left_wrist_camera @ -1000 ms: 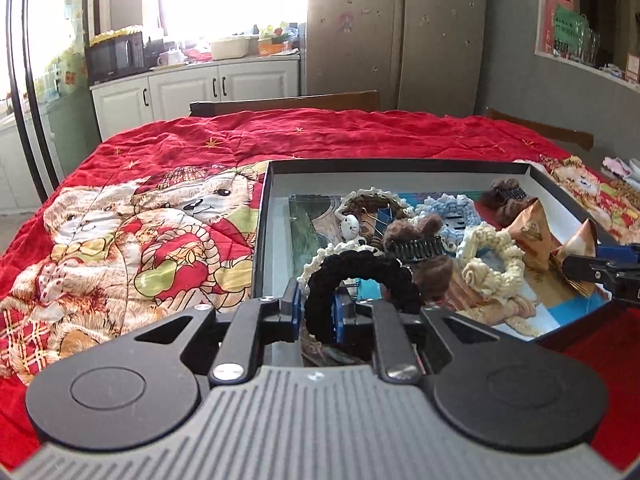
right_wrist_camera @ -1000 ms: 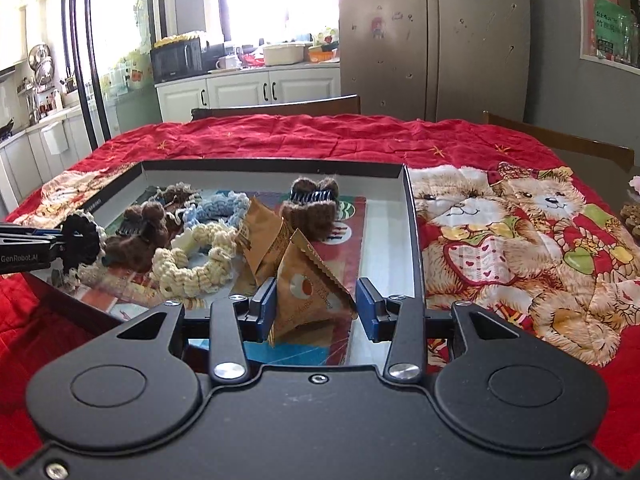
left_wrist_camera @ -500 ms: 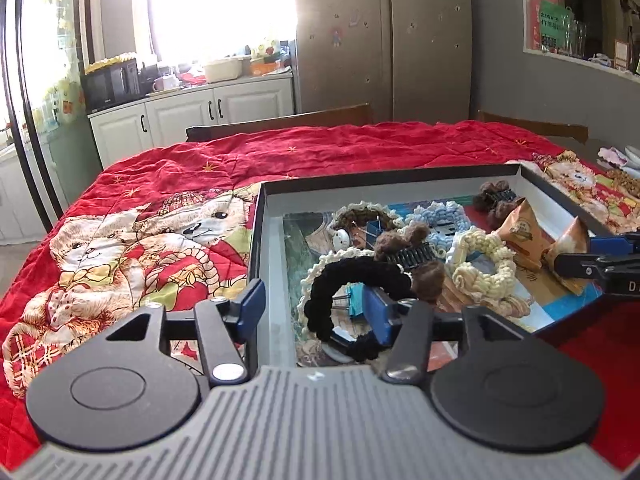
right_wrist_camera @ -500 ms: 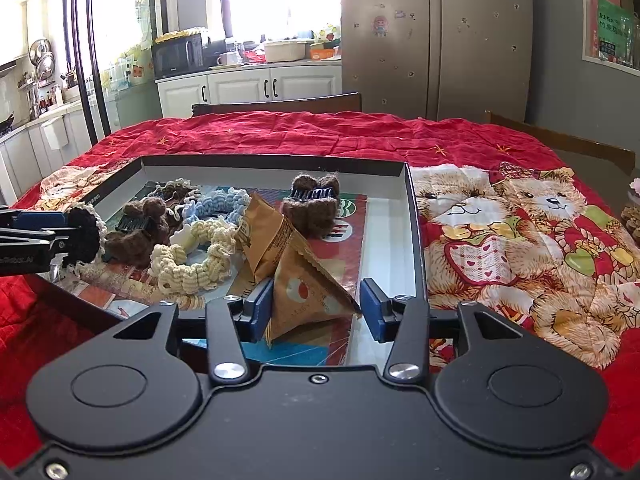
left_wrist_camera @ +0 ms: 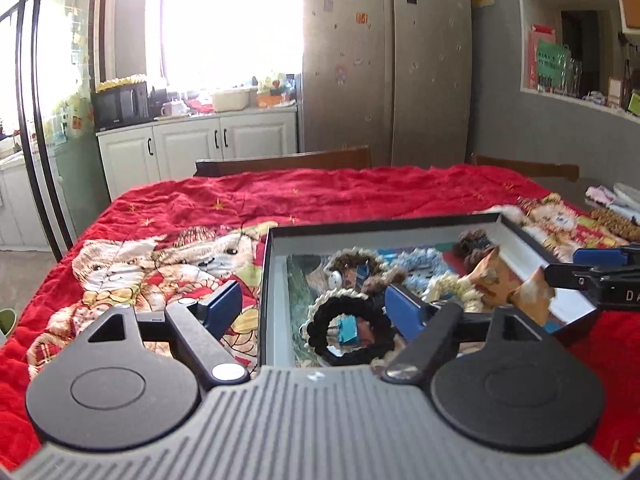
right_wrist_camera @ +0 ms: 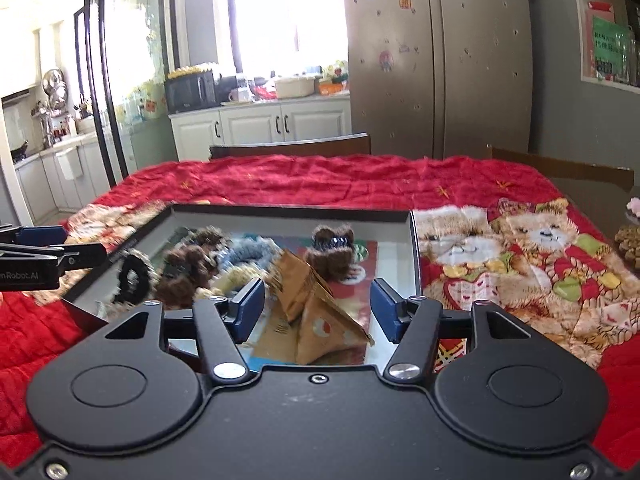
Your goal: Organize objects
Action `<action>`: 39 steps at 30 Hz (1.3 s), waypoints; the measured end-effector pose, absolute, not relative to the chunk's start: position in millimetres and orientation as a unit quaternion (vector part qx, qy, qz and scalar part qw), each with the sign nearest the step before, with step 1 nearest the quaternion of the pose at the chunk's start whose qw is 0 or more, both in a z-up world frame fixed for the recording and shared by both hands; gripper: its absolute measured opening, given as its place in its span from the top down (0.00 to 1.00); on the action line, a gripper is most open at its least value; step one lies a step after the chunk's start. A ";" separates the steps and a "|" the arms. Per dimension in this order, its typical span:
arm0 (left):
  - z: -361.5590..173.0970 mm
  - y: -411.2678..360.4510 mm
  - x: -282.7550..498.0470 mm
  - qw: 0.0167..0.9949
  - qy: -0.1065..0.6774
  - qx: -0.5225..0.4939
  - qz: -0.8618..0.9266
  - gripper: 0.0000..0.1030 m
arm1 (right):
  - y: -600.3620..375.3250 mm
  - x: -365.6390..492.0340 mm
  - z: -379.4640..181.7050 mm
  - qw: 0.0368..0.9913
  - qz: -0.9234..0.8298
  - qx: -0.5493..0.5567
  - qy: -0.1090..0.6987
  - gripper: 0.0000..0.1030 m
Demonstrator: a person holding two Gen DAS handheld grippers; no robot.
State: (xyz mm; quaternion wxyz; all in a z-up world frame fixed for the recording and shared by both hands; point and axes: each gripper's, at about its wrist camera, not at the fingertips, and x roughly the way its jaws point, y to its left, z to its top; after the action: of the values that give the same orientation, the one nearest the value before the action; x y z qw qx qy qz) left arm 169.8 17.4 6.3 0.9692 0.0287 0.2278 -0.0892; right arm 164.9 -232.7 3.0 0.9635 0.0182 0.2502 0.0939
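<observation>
A shallow black-rimmed tray lies on the red bear-print blanket. It holds hair ties, brown fuzzy clips and brown triangular packets. A black scrunchie with a white frill lies at the tray's near left corner. My left gripper hangs just above it, jaws opening wide, pads clear of it. My right gripper is also opening, its blue pads on either side of a brown triangular packet without pressing it. A second packet leans behind.
A brown fuzzy clip, a light blue scrunchie and a cream braided tie fill the tray's middle. Wooden chair backs stand behind the table. Small items lie at the far right edge. Bare blanket spreads left of the tray.
My left gripper let go of the black scrunchie, opened wide and rose; the scrunchie now lies in the tray. My right gripper widened around the packet and lifted slightly.
</observation>
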 end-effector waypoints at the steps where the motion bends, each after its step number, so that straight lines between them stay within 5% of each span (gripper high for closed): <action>1: 10.5 17.6 164.9 0.970 0.224 0.027 -0.091 0.15 | -232.2 160.7 7.1 0.964 0.097 0.019 0.246 0.44; 16: 51.8 10.5 95.0 0.975 0.191 0.024 -0.106 0.01 | -209.2 80.7 61.5 0.970 0.121 -0.036 0.210 0.34; 39: 23.8 0.6 29.6 0.964 0.250 0.011 -0.092 0.00 | -202.1 17.7 44.5 0.960 0.094 -0.036 0.259 0.20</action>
State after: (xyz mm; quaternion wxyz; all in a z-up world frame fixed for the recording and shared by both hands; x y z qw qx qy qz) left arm 29.6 0.6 23.8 0.9639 0.0106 0.2498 -0.0916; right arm 17.7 -202.1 44.5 0.9605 -0.0365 0.2594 0.0940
